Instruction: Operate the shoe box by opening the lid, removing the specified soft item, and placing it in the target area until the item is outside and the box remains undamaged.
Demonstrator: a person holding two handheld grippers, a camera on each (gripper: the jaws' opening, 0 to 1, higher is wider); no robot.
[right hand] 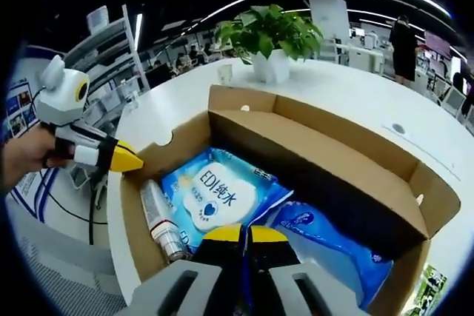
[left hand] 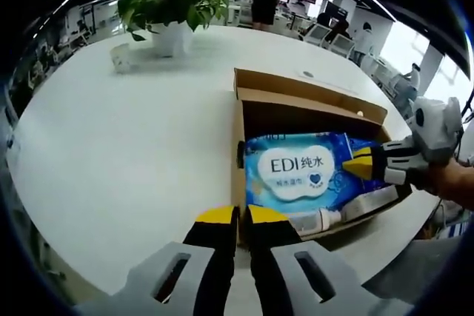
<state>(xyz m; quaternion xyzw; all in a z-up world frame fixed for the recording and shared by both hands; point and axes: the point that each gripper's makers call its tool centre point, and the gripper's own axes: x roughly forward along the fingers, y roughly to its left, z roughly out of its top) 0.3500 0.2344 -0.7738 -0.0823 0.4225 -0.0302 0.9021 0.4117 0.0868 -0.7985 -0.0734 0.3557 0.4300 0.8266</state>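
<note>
A white round surface (left hand: 133,146) carries an open brown cardboard shoe box (left hand: 296,98), its lid (right hand: 326,157) folded back and standing upright along the far side. Inside the box lies a blue wet-wipes pack (left hand: 296,172) with a white cloud-shaped label reading "EDI". In the right gripper view, a second blue soft pack (right hand: 326,246) lies just beside the first, nearer the box's right end. A white tube-shaped bottle (right hand: 159,220) rests along the box wall next to the wipes pack, touching it.

In the left gripper view, the left tool (left hand: 238,216) rises from the bottom, its 2 yellow-tipped black jaws pressed together with no gap and nothing between them, right at the box's near edge. The right tool (left hand: 363,164) comes in from the right side, held by a person's hand, its yellow tip over the wipes pack's right end.

In the right gripper view, the right tool (right hand: 241,236) has its yellow-tipped jaws together, sitting low over the wipes pack; whether it pinches the pack cannot be told. The left tool (right hand: 122,159) shows at the left, its yellow tip at the box's left wall.

A potted green plant (left hand: 174,5) in a white pot stands well apart from the box on the surface's far side, with a small white cup (left hand: 121,57) near it. An office with desks and standing people lies behind.
</note>
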